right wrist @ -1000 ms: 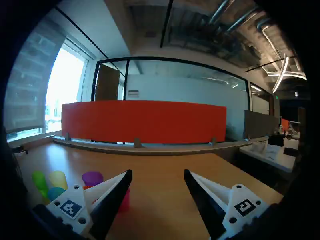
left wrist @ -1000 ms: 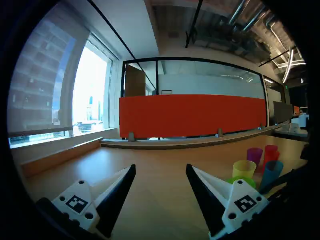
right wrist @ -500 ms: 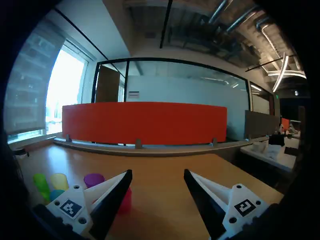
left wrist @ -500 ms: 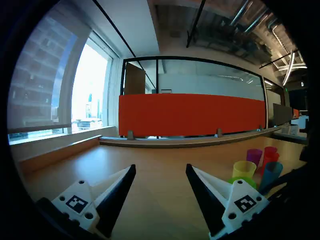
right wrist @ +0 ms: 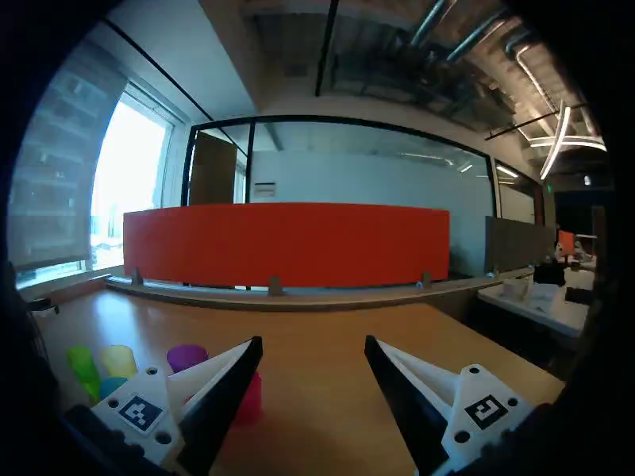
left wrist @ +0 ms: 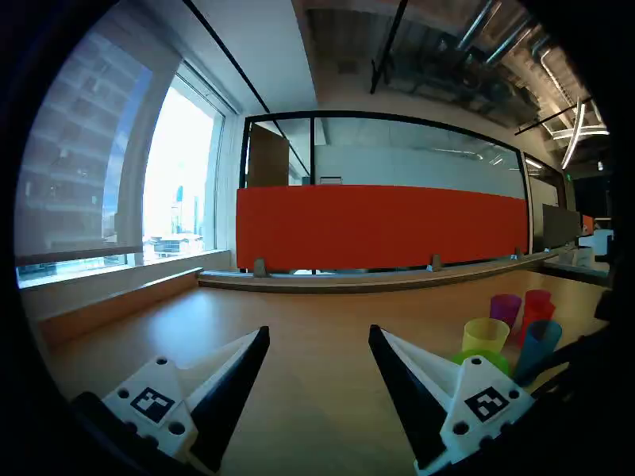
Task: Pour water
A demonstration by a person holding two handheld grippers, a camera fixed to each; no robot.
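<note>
Cluster of coloured cups [left wrist: 485, 335] stands upright on the desk [left wrist: 317, 309], between the tools: forward-right of the left tool [left wrist: 317, 332], forward-left of the right tool [right wrist: 312, 341]. Both tools wide, empty. Nearer tool undetermined.

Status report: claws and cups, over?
Left claw open, right claw open, both empty. Cups on desk, untouched. Path looks free.
</note>
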